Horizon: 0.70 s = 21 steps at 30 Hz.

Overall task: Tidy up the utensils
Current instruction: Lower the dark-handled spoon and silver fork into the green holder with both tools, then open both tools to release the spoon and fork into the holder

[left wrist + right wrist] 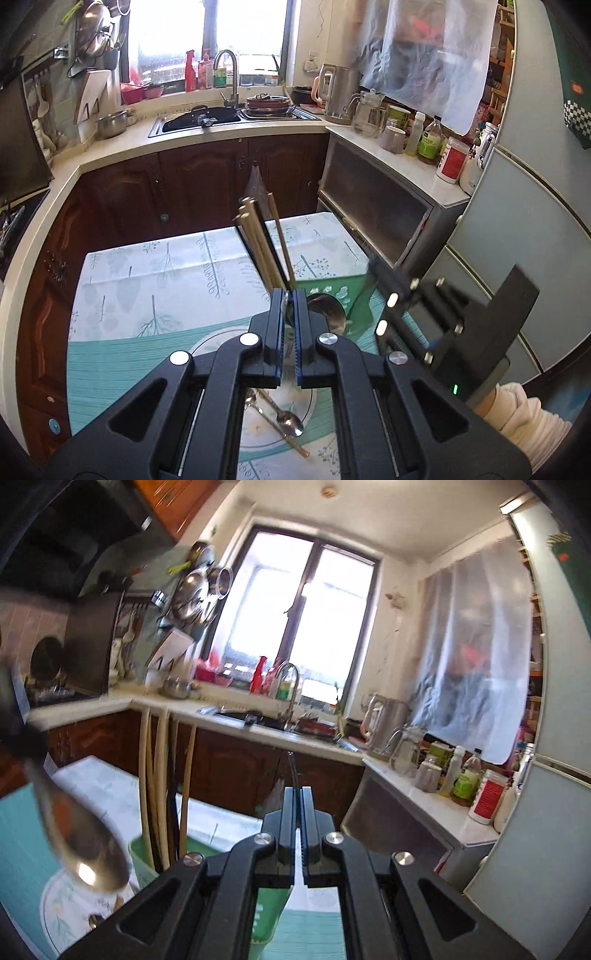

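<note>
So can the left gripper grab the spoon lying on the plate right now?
Probably not yet. Nothing blocks the way to the spoon on the plate, but the left gripper is already shut on another spoon, which likely belongs in the green holder first.

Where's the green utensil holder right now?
In the left wrist view the green utensil holder stands on the table right of centre, just beyond the left hand-held gripper, with chopsticks upright in it.
</note>
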Tool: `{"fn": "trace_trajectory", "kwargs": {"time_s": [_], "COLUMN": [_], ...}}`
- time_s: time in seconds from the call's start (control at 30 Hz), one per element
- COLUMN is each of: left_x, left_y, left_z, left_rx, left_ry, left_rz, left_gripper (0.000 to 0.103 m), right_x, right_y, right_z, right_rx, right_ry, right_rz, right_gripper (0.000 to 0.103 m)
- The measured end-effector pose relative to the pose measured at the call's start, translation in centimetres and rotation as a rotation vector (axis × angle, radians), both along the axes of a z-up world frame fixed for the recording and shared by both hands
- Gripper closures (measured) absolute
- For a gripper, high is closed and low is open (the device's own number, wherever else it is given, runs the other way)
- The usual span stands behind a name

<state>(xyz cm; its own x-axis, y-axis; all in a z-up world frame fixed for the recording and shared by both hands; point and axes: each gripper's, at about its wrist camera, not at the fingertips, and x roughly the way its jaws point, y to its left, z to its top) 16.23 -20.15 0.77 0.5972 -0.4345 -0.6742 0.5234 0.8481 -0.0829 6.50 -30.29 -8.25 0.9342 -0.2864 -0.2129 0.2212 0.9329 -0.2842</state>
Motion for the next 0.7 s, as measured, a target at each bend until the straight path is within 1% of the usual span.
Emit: {"fn": "trace_trajectory", "kwargs": {"time_s": [0.07,0.1,0.13,0.17,0.2,0.27,0.3,0.37,0.5,0.63,0.7], "left_x": [1.3,1.8,2.4,2.9,3.4,4.3,4.6,5.2,6.0,6.7,6.7], "left_y": [-1.6,-2.5,-3.3,-4.1,-4.9,-6.3,-6.9,-8.1,-10.1,-11.8,-12.4], "left_z": [-0.2,-0.4,-0.8,-1.1,-1.5,-2.5,-3.0,-3.9,-5.9,-8.1,-8.7], "left_rx": [0.019,0.031,0.042,0.053,0.064,0.084,0.096,0.12,0.167,0.228,0.251], "left_ry": [0.0,0.0,0.003,0.009,0.019,0.041,0.05,0.06,0.068,0.095,0.088], "left_rz": [-0.01,-0.018,-0.025,-0.03,-0.036,-0.049,-0.057,-0.069,-0.078,-0.085,-0.09], "left_gripper": [0.101,0.101,0.101,0.101,0.101,0.101,0.101,0.101,0.101,0.101,0.1], "right_x": [0.5,0.7,0.8,0.7,0.6,0.2,-0.1,-0.6,-0.9,-1.8,-2.3], "right_y": [0.3,0.2,0.2,0.1,-0.2,-1.0,-1.8,-2.9,-5.4,-7.3,-7.6], "right_z": [-1.1,-1.6,-1.9,-2.2,-2.2,-2.1,-1.9,-1.6,-1.4,-1.1,-0.9], "right_rx": [-0.001,0.023,0.045,0.087,0.115,0.186,0.246,0.311,0.421,0.533,0.567], "right_ry": [0.055,0.109,0.139,0.175,0.186,0.19,0.191,0.183,0.185,0.151,0.135], "right_rz": [0.042,0.094,0.126,0.156,0.164,0.171,0.172,0.17,0.133,0.128,0.128], "right_gripper": [0.101,0.1,0.1,0.098,0.097,0.093,0.093,0.092,0.092,0.092,0.092]}}
